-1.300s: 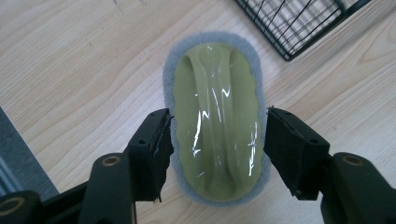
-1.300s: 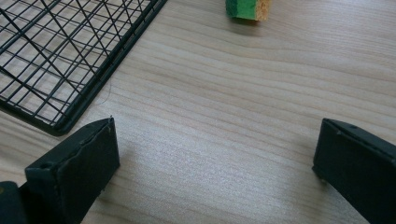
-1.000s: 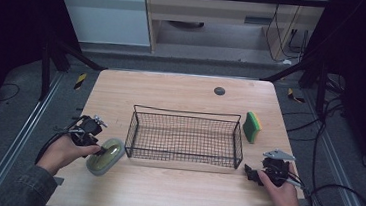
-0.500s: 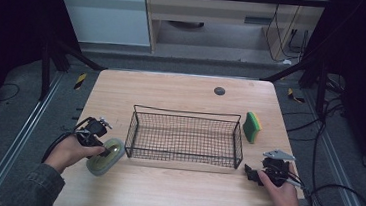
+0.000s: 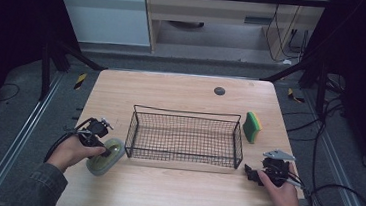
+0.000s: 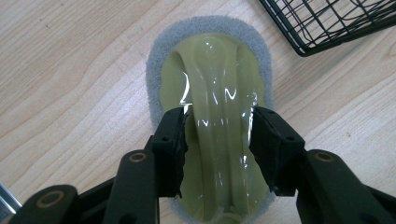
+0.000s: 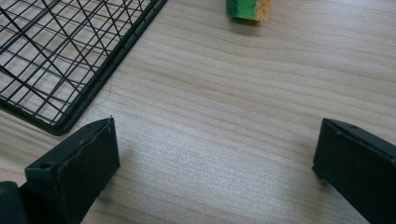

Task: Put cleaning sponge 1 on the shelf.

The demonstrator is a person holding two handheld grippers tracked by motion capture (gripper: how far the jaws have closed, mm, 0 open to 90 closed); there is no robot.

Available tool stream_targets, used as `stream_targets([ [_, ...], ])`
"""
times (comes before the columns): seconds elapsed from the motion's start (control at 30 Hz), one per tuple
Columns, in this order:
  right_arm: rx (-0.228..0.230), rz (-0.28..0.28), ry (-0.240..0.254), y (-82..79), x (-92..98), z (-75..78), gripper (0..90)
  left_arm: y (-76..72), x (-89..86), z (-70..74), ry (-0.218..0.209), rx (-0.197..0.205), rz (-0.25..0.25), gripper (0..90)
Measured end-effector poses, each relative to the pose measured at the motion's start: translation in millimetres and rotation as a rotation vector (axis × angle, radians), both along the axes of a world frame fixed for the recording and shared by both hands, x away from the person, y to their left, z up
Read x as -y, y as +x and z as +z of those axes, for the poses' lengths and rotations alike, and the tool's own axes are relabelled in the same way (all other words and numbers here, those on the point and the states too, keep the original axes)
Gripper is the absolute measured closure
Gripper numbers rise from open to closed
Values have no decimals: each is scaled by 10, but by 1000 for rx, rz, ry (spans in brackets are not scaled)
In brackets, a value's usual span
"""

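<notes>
Wooden worktop (image 5: 187,88), black wire basket (image 5: 185,136) at centre. Left gripper (image 6: 218,135) set down over a scrub pad with a glossy green plastic handle (image 6: 215,121); jaws press the handle ridge from both sides, gripping it. The pad lies flat on the worktop just beside the basket's left end (image 5: 106,155). Right gripper (image 7: 215,163) low over bare wood near the basket's right corner, jaws spread wide, nothing between them. Yellow-green sponge (image 5: 252,126) stands on edge by the basket's right end, apart from it. Small dark disc (image 5: 219,90) toward the far edge.
</notes>
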State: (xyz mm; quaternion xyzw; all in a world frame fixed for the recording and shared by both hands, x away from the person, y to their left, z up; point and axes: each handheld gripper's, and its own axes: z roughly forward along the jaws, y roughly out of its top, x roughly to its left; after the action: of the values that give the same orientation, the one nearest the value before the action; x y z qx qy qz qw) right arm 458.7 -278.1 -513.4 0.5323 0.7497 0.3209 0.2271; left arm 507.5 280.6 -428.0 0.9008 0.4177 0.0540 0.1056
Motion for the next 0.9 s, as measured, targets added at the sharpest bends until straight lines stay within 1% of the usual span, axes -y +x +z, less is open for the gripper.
stream_targets([
  [0.17, 0, 2, 0, 0, 2, 1, 5, 4, -6, -9, 4, -7, -4, 561],
  [0.3, 0, 2, -1, 0, 2, 0, 5, 9, -6, -14, -1, -7, -10, 580],
  [0.47, 1, 2, -1, 0, 2, 0, 5, 16, -7, -41, -5, -12, -7, 627],
  [0.53, 1, 3, -1, 0, 3, 0, 5, 19, -14, -46, -5, -14, -12, 681],
  [0.57, 1, 3, -1, 0, 3, 0, 5, 19, -17, -46, -7, -14, -11, 681],
  [0.63, 1, 4, -1, 0, 4, 0, 5, 19, -24, -38, -10, -9, -16, 704],
  [0.77, 0, 4, -1, 0, 4, 0, 5, 3, -45, -24, -16, -1, -22, 705],
  [0.8, 0, 4, -1, 0, 4, 0, 5, 0, -56, -12, -12, -1, -29, 705],
  [0.9, 0, 4, -1, 0, 4, 0, 5, -21, -79, 19, -19, 10, -40, 705],
])
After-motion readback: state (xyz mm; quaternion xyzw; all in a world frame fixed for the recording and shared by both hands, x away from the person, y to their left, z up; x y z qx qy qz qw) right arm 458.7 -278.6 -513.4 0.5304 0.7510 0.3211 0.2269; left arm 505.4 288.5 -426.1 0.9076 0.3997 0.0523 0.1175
